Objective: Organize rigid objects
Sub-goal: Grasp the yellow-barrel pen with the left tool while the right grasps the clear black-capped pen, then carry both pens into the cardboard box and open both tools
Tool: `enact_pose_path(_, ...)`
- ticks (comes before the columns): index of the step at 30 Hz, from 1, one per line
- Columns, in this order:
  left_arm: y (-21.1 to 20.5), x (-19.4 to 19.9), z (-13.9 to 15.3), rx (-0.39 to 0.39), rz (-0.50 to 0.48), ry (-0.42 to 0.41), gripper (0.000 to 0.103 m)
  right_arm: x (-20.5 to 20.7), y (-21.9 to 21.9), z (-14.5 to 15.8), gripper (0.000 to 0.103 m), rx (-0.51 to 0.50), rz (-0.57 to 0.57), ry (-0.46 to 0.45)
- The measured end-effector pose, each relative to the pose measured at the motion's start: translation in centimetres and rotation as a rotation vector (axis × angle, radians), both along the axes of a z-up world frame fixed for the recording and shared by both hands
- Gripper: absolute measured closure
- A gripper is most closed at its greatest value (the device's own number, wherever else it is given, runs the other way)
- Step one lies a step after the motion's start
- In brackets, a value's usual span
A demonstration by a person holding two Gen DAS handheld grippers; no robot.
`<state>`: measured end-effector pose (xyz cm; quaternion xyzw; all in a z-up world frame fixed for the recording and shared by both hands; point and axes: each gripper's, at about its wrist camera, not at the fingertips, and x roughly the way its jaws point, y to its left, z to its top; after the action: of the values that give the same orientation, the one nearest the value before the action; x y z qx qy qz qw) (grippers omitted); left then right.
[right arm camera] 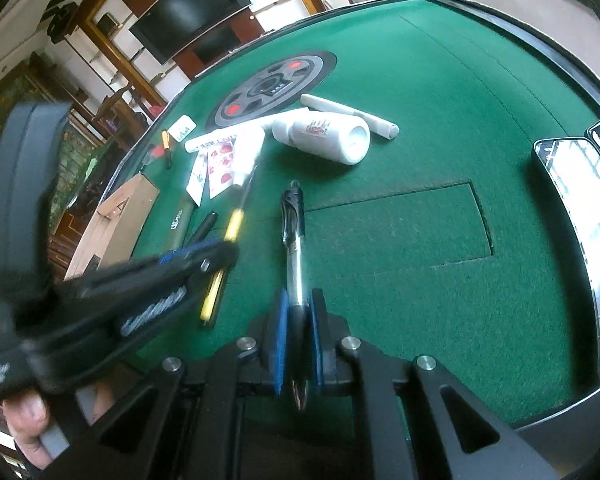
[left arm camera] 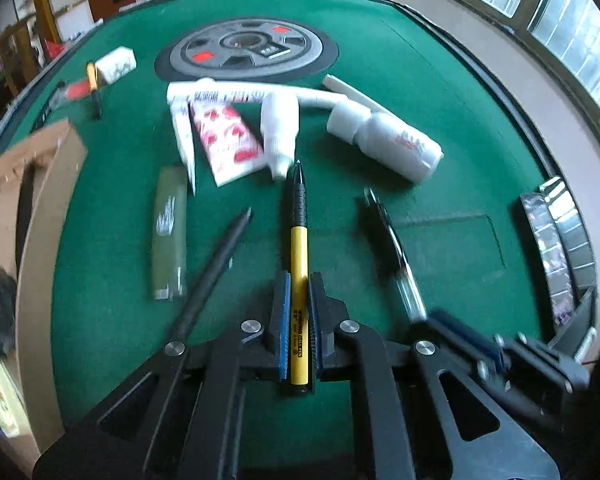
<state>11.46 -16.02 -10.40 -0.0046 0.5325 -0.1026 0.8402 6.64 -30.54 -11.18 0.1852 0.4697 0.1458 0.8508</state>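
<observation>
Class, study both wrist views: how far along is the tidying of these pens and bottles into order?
Done: nothing visibly sorted yet; the cardboard box shows no items inside. In hand: the left gripper is shut on the yellow pen, the right gripper on the clear pen. Left: the black pen, green tube, white bottle and sachets still lie loose on the green table.

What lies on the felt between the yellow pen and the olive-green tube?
A black pen lies slanted between the yellow pen and the olive-green tube; the left wrist view shows it.
</observation>
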Motion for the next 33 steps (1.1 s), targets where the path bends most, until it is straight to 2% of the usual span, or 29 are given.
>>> enact_pose_path(5,1.9,-1.5,0.2,-0.073,0.032,0.004,0.095,0.0,-0.1,-0.1,0.094,0.022,-0.004,0.004)
enact_pose_path(8,2.7,-2.5,1.1,-0.056,0.063,-0.057,0.095,-0.2,-0.7,0.0,0.094,0.081,-0.022,0.004)
enact_pose_path(15,4.2,-5.1,3.7,-0.053,0.095,-0.149,0.095,-1.1,0.6,2.0,0.094,0.095,-0.004,-0.060)
enact_pose_path(26,10.1,-7.9,6.6,-0.047,0.194,-0.230,0.095,-1.2,7.5,5.1,0.094,0.070,0.123,-0.125)
enact_pose_path(33,18.0,-9.8,8.3,-0.159,0.292,-0.212,0.095,-0.7,13.1,6.3,0.094,0.072,0.244,-0.148)
